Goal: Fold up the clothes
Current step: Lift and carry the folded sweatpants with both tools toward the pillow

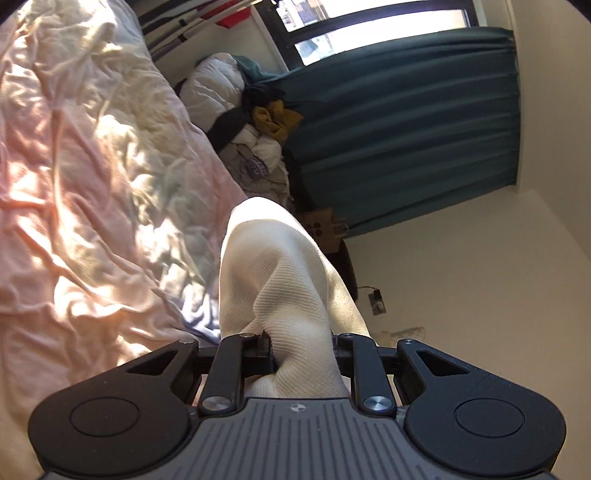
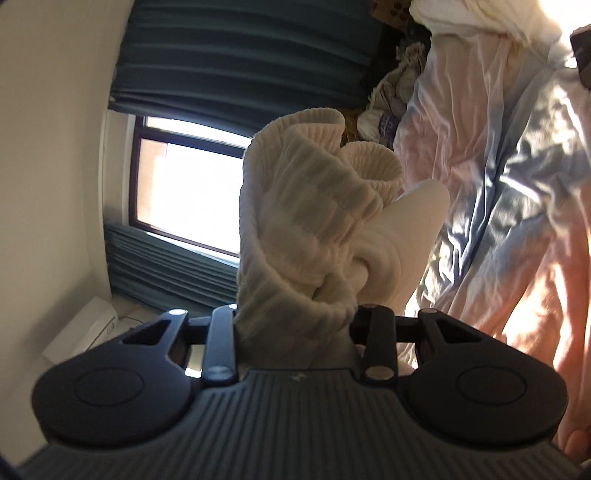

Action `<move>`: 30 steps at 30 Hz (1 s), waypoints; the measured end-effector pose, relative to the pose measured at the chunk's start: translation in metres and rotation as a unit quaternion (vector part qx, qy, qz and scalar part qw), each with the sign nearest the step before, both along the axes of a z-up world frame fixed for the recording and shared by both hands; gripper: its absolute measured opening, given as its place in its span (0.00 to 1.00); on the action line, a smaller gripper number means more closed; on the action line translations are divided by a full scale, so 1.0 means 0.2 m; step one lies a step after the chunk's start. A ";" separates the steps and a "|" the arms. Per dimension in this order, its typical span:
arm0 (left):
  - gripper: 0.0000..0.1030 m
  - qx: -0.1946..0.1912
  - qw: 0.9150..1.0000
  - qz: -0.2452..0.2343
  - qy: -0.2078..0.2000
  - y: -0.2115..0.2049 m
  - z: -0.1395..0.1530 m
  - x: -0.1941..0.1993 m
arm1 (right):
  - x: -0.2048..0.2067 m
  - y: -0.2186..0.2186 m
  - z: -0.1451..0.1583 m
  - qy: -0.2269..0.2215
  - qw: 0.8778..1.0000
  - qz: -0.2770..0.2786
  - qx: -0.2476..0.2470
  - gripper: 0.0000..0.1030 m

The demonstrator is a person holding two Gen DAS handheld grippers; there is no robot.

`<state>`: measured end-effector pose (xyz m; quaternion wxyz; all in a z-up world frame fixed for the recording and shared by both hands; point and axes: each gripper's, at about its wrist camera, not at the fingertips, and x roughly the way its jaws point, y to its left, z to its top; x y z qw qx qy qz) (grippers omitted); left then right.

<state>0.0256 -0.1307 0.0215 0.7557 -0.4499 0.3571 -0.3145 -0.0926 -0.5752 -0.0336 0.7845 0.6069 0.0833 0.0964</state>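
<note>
Here the bed (image 1: pixel 92 192), under a crumpled pink sheet, fills the left wrist view from 7 to 12 o'clock and the right wrist view (image 2: pixel 498 177) from 1 to 5 o'clock. A teal curtain (image 1: pixel 406 122) hangs at 1 to 2 o'clock in the left view, below a bright window (image 1: pixel 369 29) at 12; in the right view the window (image 2: pixel 188 188) sits at 9 o'clock. A heap of clothes (image 1: pixel 255 122) with a mustard piece lies beside the bed, near centre toward 12. The white ribbed socks (image 2: pixel 314 221) rise from the right hand-held gripper (image 2: pixel 295 332), which is clamped on their cuffs at 6 o'clock. The left hand-held gripper (image 1: pixel 303 350) is closed on the smooth toe end (image 1: pixel 280 280), also at 6 o'clock, the fabric held up off the bed
</note>
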 end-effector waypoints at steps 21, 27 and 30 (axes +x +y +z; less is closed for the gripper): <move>0.20 -0.007 0.970 -0.229 0.079 -2.03 -0.55 -0.33 | -1.17 -1.08 -0.33 -0.032 0.953 -0.302 0.003 0.38; 0.19 0.044 0.949 -0.292 0.111 -2.29 -0.83 -0.29 | -1.32 -1.14 -0.69 0.001 0.932 -0.361 0.038 0.38; 0.18 0.055 0.944 -0.301 0.123 -2.31 -0.94 -0.23 | -1.34 -1.10 -0.86 0.006 0.925 -0.376 0.055 0.38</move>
